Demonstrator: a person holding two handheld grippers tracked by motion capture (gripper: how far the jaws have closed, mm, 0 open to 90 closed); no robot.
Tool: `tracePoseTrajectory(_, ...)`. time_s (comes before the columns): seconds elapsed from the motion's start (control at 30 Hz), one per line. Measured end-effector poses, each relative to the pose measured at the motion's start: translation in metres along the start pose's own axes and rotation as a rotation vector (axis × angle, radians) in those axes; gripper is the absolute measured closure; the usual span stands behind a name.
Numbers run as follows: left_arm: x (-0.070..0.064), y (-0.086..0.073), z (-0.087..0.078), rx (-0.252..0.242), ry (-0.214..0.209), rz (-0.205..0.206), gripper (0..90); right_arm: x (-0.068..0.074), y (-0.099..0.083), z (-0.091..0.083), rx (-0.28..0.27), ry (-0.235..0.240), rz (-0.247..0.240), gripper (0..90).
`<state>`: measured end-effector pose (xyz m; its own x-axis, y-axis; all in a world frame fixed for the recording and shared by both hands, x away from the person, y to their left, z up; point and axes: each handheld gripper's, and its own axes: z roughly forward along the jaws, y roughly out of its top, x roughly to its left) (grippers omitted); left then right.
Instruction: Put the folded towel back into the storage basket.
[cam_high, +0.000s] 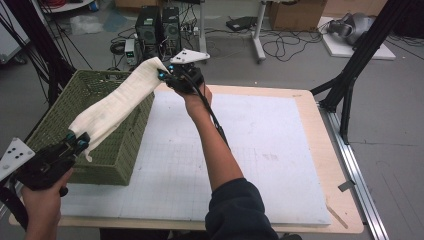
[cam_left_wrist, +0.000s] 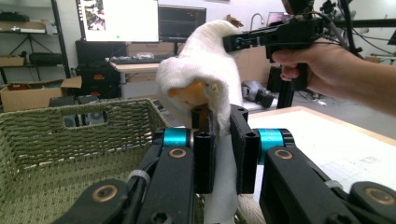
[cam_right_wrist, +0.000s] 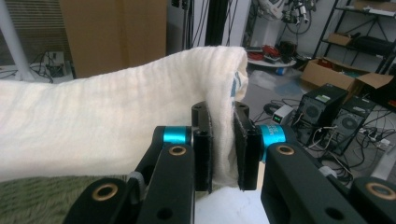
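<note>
A cream towel (cam_high: 120, 102) hung stretched in the air between two handheld grippers, above the near rim of a green wicker basket (cam_high: 55, 120) at the table's (cam_high: 310, 107) left side. The left gripper (cam_high: 77, 141) and right gripper (cam_high: 167, 75) each pinched one end. The cloth looked thick and bunched; a harder pull apart could have slipped either end free and dropped it outside the basket.

table (cam_high: 330, 165): light wood | white gridded mat (cam_high: 270, 150) covering most | green woven basket (cam_high: 100, 145) at left edge
</note>
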<state>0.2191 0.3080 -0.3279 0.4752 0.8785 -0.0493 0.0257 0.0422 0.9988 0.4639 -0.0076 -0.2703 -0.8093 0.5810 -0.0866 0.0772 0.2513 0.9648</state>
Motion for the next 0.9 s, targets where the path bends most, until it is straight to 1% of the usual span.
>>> tracePoseTrajectory(0.03,0.001,0.0,-0.001,0.0,0.002,-0.003,81.2,0.002,0.003,0.009,0.005,-0.001,0.003,80.5)
tracePoseTrajectory(0.07,0.002,0.0,-0.001,0.0,0.005,-0.005,81.2,0.002,0.003,0.009,0.005,-0.001,0.003,80.5)
tracePoseTrajectory(0.27,0.009,-0.003,-0.005,0.004,0.028,-0.019,81.2,0.008,0.012,0.035,0.021,0.006,-0.002,80.5)
tracePoseTrajectory(0.3,0.011,-0.003,-0.006,0.006,0.032,-0.018,81.2,0.01,0.014,0.044,0.026,0.009,-0.007,80.5)
tracePoseTrajectory(0.33,0.012,-0.003,-0.007,0.005,0.037,-0.02,81.2,0.012,0.016,0.048,0.027,0.011,-0.01,80.5)
tracePoseTrajectory(0.37,0.013,-0.003,-0.007,0.005,0.042,-0.021,81.2,0.012,0.016,0.048,0.027,0.011,-0.01,80.5)
tracePoseTrajectory(0.5,0.016,-0.004,-0.011,0.007,0.058,-0.022,81.2,0.017,0.019,0.067,0.042,0.022,-0.009,80.5)
tracePoseTrajectory(0.6,0.019,-0.004,-0.013,0.009,0.072,-0.026,81.2,0.022,0.02,0.077,0.044,0.025,-0.009,80.5)
tracePoseTrajectory(0.67,0.021,-0.005,-0.015,0.013,0.08,-0.028,81.1,0.026,0.019,0.088,0.049,0.025,-0.004,80.5)
tracePoseTrajectory(0.73,0.021,-0.006,-0.015,0.012,0.085,-0.035,81.2,0.028,0.018,0.095,0.05,0.023,-0.002,80.5)
tracePoseTrajectory(0.77,0.021,-0.006,-0.015,0.015,0.085,-0.033,81.2,0.029,0.017,0.098,0.055,0.023,-0.001,80.5)
tracePoseTrajectory(0.8,0.021,-0.006,-0.015,0.021,0.088,-0.023,81.2,0.029,0.017,0.098,0.055,0.023,-0.001,80.5)
tracePoseTrajectory(0.9,0.021,-0.008,-0.014,0.033,0.098,-0.013,81.2,0.03,0.015,0.11,0.067,0.028,0.005,80.5)
